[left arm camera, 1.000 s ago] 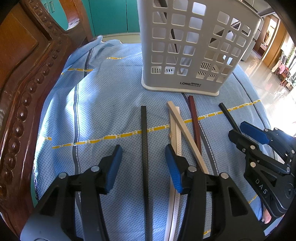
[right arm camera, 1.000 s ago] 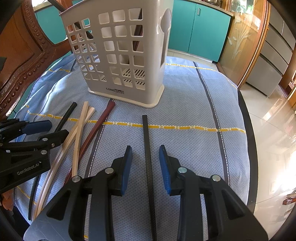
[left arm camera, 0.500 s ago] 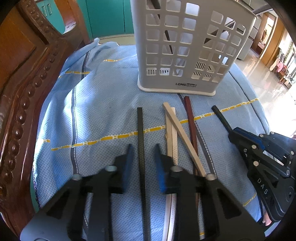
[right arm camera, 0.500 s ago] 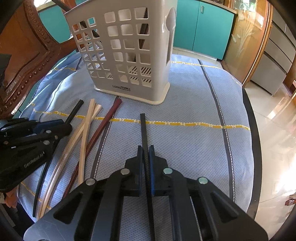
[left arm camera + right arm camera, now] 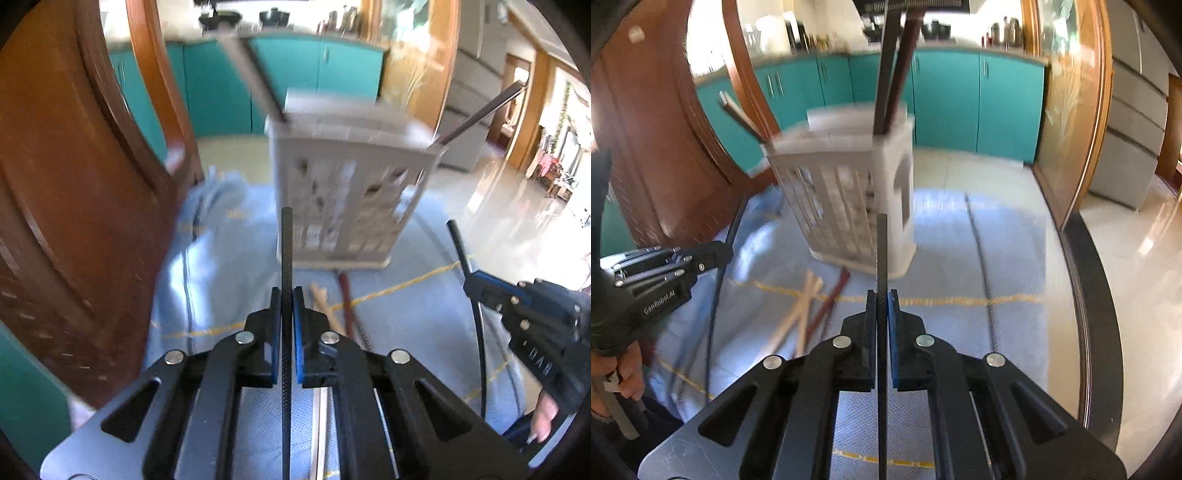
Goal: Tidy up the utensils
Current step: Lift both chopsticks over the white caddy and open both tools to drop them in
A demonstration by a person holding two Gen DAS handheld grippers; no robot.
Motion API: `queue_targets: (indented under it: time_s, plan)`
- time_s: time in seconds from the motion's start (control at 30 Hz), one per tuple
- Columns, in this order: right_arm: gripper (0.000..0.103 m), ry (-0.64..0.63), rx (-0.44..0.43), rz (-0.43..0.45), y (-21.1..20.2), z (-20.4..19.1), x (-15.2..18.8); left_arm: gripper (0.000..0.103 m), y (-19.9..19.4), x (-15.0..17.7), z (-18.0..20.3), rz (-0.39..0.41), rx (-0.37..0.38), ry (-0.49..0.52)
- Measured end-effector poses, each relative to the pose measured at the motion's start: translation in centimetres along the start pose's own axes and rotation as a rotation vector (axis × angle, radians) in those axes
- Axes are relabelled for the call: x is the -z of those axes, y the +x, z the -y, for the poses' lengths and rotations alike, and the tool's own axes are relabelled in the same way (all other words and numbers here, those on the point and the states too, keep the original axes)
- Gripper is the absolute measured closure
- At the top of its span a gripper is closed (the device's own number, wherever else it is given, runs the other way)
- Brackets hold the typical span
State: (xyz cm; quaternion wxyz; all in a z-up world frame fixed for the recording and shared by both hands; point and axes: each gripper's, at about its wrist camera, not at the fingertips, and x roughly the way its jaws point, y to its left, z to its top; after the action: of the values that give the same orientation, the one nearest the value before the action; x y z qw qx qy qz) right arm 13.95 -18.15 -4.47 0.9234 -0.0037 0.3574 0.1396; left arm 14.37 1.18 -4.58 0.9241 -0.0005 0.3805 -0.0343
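Note:
My left gripper (image 5: 286,295) is shut on a black chopstick (image 5: 286,243) and holds it lifted, tip toward the white perforated utensil basket (image 5: 347,192). My right gripper (image 5: 882,297) is shut on another black chopstick (image 5: 882,251), also lifted off the cloth, in front of the basket (image 5: 849,199). Each gripper shows in the other view, the right one (image 5: 532,325) at the right edge, the left one (image 5: 665,273) at the left. Two beige chopsticks (image 5: 803,306) and a dark red one (image 5: 833,295) lie on the blue cloth. Dark sticks (image 5: 894,66) stand in the basket.
A carved wooden chair back (image 5: 74,184) rises at the left. The blue cloth (image 5: 960,258) covers a round table whose dark edge (image 5: 1089,295) curves at the right. Teal cabinets (image 5: 979,103) stand behind. Both views are motion-blurred.
Both grippers closed on their black chopsticks and lifted them off the cloth, tilting upward so the basket top and kitchen come into view.

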Motion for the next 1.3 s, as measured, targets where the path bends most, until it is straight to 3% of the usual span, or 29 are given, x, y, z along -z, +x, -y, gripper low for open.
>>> queue_targets:
  time_s: [0.3,0.47,0.7,0.9,1.13,1.23,1.3]
  plan:
    - [0.096,0.055,-0.094,0.206,-7.4,0.5,-1.5,0.096,-8.0,-1.6,0.7,0.207,0.065,-0.003]
    - [0.096,0.048,-0.148,0.291,-9.5,0.0,-1.6,0.096,-10.7,-1.2,0.7,0.267,0.095,-0.010]
    - [0.096,0.032,-0.149,0.299,-9.8,-0.7,-2.6,0.096,-12.2,-1.8,0.6,0.303,0.104,-0.015]
    - [0.096,0.046,-0.178,0.329,-10.9,-1.0,-6.6,0.096,-13.9,-5.9,-0.3,0.358,0.139,-0.036]
    - [0.096,0.103,-0.182,0.433,-11.5,-0.2,-12.1,0.096,-16.9,-11.2,-1.6,0.528,0.171,-0.122]
    - [0.096,0.179,-0.179,0.503,-11.6,0.9,-13.6,0.096,-16.9,-12.2,-2.4,0.631,0.125,-0.178]
    - [0.096,0.232,-0.151,0.567,-11.4,1.9,-14.1,0.096,-15.7,-12.3,-2.5,0.649,0.080,-0.196]
